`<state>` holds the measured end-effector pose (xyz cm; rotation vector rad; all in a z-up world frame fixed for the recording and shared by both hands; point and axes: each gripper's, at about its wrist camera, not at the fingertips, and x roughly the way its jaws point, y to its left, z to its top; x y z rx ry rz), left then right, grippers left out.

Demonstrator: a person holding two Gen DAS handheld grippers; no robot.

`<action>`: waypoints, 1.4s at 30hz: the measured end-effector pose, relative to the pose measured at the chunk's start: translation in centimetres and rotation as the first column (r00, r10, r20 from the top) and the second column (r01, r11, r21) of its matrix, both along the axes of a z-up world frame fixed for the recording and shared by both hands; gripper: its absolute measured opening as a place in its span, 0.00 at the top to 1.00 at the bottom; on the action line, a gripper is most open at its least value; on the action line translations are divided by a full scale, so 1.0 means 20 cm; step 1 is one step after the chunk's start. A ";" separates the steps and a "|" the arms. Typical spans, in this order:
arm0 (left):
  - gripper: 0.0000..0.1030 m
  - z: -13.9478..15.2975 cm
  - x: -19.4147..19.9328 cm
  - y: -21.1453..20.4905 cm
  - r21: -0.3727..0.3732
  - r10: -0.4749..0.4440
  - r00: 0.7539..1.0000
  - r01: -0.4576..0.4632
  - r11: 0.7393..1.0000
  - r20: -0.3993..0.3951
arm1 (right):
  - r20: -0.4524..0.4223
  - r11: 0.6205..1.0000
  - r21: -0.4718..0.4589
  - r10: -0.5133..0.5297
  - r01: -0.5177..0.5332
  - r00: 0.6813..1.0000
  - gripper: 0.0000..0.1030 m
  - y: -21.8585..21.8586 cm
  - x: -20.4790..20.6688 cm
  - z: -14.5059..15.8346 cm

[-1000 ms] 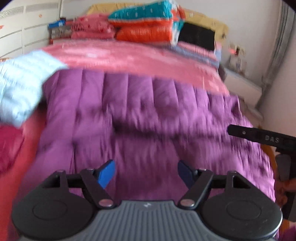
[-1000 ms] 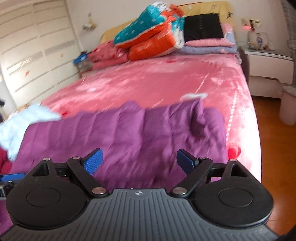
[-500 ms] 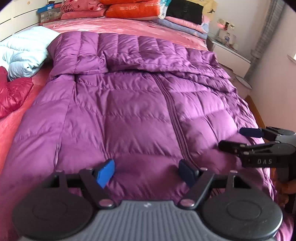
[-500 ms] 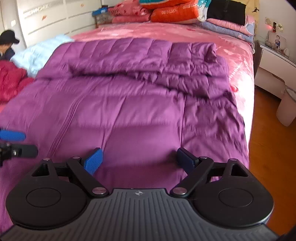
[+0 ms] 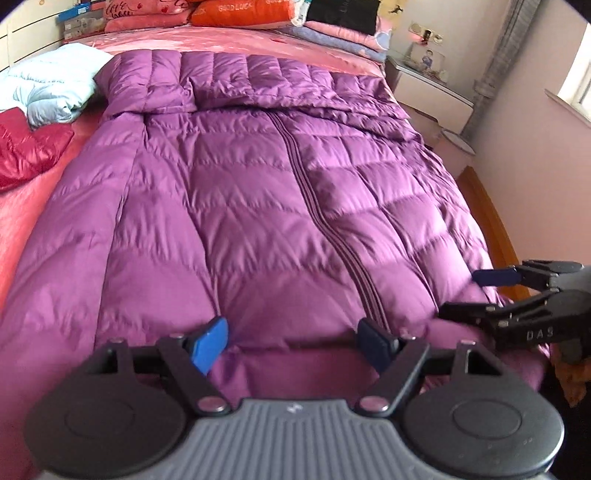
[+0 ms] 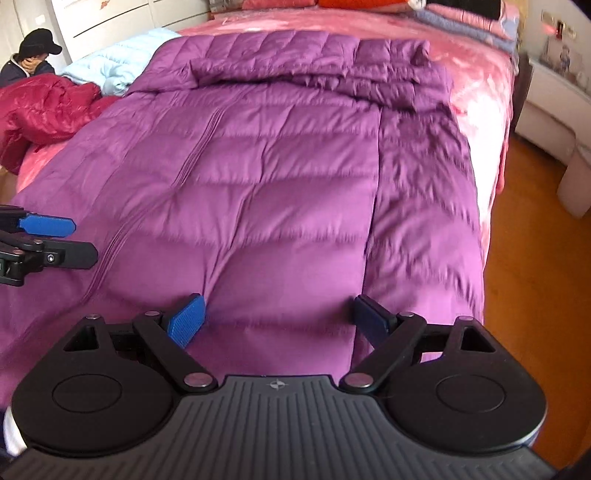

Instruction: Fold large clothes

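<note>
The left gripper (image 5: pixel 293 341) stands wide open over the near hem of the purple down coat (image 5: pixel 258 192), its blue pads (image 5: pixel 208 343) on either side of puffed fabric but not pinching it; whether they brush the cloth cannot be told. The right gripper (image 6: pixel 277 319) is likewise spread wide and holds nothing, poised above the near hem to the right of the zipper (image 5: pixel 325 221); it also shows at the right edge of the left wrist view.

There is one purple coat, lying flat and front-up along the pink bed (image 6: pixel 480 92), its zipper closed and running near to far, its top end folded over at the far side. To its left lie two more garments: one light blue down jacket (image 5: pixel 48 88) and one red down jacket (image 6: pixel 48 107), touching each other. One stack of pillows and folded bedding (image 5: pixel 258 14) sits at the far end. One white nightstand (image 5: pixel 432 92) stands far right, and one person in a dark cap (image 6: pixel 33 51) shows far left.
</note>
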<state>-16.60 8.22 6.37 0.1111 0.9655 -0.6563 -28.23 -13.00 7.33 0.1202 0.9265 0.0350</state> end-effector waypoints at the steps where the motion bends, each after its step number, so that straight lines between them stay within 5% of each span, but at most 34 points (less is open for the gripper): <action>1: 0.25 0.01 -0.02 0.02 -0.003 -0.001 1.000 0.001 1.000 -0.002 | -0.003 1.000 0.009 -0.001 0.001 1.000 0.00 0.00 -0.03 0.00; 8: 0.23 0.15 -0.11 0.21 -0.070 0.053 0.999 -0.052 0.996 0.013 | 0.004 0.996 0.081 -0.028 0.028 1.000 0.00 -0.05 -0.19 0.07; 17: 0.21 0.24 -0.02 0.59 -0.128 0.270 0.962 -0.262 0.956 0.044 | 0.102 0.978 0.161 -0.147 0.129 0.984 0.00 -0.44 -0.43 0.26; 23: 0.21 0.13 0.09 0.70 -0.161 0.320 0.944 -0.328 0.931 -0.078 | -0.046 0.933 0.294 -0.205 0.209 0.978 0.00 -0.75 -0.47 0.12; 28: 0.18 0.04 0.15 0.73 -0.203 0.319 0.933 -0.349 0.915 -0.163 | -0.173 0.840 0.492 -0.164 0.229 0.971 0.00 -0.87 -0.42 -0.02; 36: 0.07 -0.03 0.21 0.74 -0.226 0.299 0.923 -0.353 0.908 -0.241 | -0.406 0.823 0.503 -0.045 0.264 0.913 0.00 -0.83 -0.28 -0.18; 42: 0.04 -0.04 0.22 0.74 -0.199 0.310 0.921 -0.358 0.912 -0.236 | -0.431 0.814 0.541 0.052 0.213 0.901 0.00 -0.77 -0.24 -0.19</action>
